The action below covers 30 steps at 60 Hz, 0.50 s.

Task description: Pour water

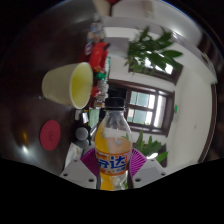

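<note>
Scene tilted hard: window (pixel 150 100) and leafy plant (pixel 155 50) lie sideways beyond bottle. Dark bench (pixel 40 150) curves at one side, red round item (pixel 51 129) resting on it. Pale yellow cup (pixel 70 84), mouth facing bottle, sits up beside bottle's neck; contents not visible. Orange soda bottle (pixel 114 150), blue label, filled with orange liquid nearly to neck, cap end pointing away from camera. Hand-held gripper (pixel 113 168) closed on bottle, both pink pads (pixel 92 160) pressed against bottle's sides at label height.
</note>
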Tool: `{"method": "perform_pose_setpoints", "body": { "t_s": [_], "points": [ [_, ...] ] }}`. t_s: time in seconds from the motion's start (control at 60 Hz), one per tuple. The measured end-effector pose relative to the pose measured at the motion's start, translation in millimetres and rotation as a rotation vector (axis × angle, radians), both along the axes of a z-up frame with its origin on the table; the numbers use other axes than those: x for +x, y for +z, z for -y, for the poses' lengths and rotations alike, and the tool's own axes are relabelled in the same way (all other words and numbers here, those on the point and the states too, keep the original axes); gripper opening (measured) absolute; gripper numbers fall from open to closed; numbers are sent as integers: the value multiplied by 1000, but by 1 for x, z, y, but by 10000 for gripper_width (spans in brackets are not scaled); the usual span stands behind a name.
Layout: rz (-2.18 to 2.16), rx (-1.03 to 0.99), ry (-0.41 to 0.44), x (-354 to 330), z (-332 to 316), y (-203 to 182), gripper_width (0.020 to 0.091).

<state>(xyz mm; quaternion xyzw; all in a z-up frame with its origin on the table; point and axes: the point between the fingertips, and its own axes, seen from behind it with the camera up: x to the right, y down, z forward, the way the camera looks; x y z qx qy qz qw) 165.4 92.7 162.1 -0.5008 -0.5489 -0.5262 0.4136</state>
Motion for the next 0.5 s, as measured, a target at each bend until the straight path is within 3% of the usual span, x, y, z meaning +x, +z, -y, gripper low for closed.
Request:
{"method": "perform_pose_setpoints", "body": {
  "t_s": [0.217,0.5],
  "points": [
    [394,43,50,10,-3,-1,353],
    [425,54,32,27,6,-8,361]
  ]
}}
